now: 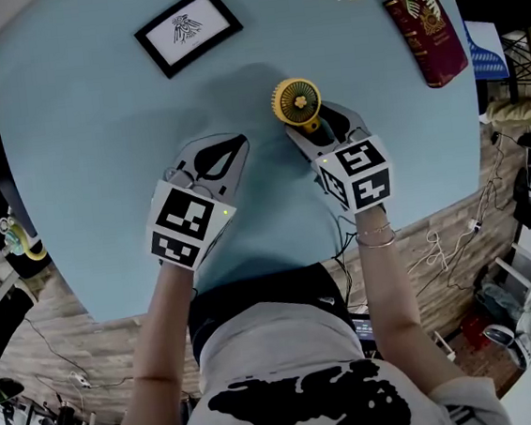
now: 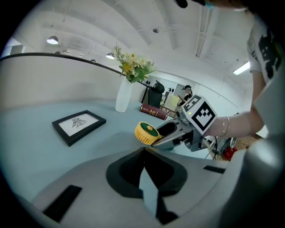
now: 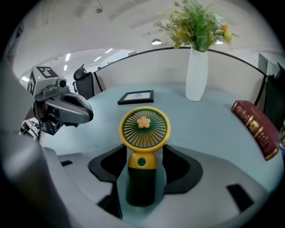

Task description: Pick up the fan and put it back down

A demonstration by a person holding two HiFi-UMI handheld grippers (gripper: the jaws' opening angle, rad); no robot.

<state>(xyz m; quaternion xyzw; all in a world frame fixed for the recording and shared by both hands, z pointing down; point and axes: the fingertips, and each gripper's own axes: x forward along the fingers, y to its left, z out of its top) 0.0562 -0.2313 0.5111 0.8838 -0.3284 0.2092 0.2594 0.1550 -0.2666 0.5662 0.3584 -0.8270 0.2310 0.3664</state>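
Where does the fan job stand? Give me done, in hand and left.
Done: the right tongs are closed on the yellow fan, at its dark green handle, so the grasp is made. In hand: the fan is held head-forward, tilted down toward the blue table; whether it touches cannot be told. Left: lay it down and release. The left tongs are shut and empty.

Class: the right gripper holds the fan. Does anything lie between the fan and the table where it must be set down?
Nothing visible does. The fan, gripped by its handle in the right gripper, is over bare table; the picture frame, book and left gripper sit well aside.
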